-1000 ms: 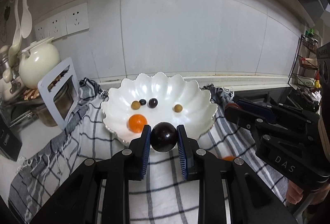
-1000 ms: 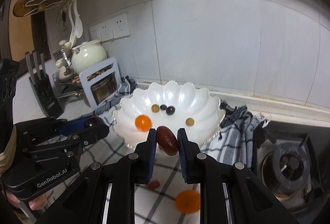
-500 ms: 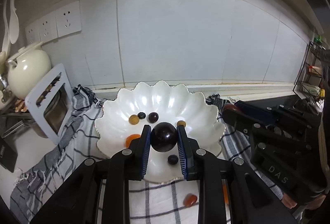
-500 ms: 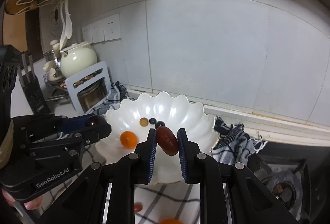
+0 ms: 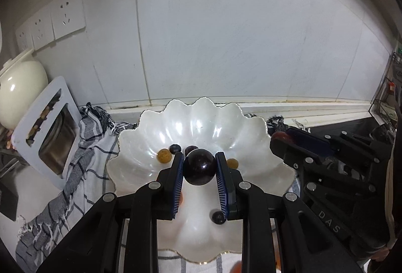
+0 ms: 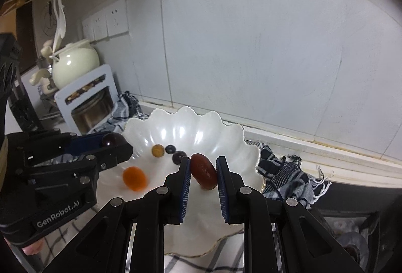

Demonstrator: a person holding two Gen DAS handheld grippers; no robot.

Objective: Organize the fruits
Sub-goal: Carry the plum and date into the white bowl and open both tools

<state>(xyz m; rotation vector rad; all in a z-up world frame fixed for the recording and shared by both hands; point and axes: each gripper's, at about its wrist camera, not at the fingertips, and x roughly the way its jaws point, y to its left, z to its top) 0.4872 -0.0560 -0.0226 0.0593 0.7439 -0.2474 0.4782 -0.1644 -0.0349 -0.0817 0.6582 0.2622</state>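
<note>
Both tools hover over the white bowl — left tool gripping a dark plum, right tool an oblong red fruit — each release point lying straight below.

The left gripper fills the lower centre of its own view, its blue-padded fingers clamped on a dark round fruit; the right gripper sits likewise at lower centre, pinching a reddish oval fruit (tilted between the pads); each shows at the other's frame edge.
</note>
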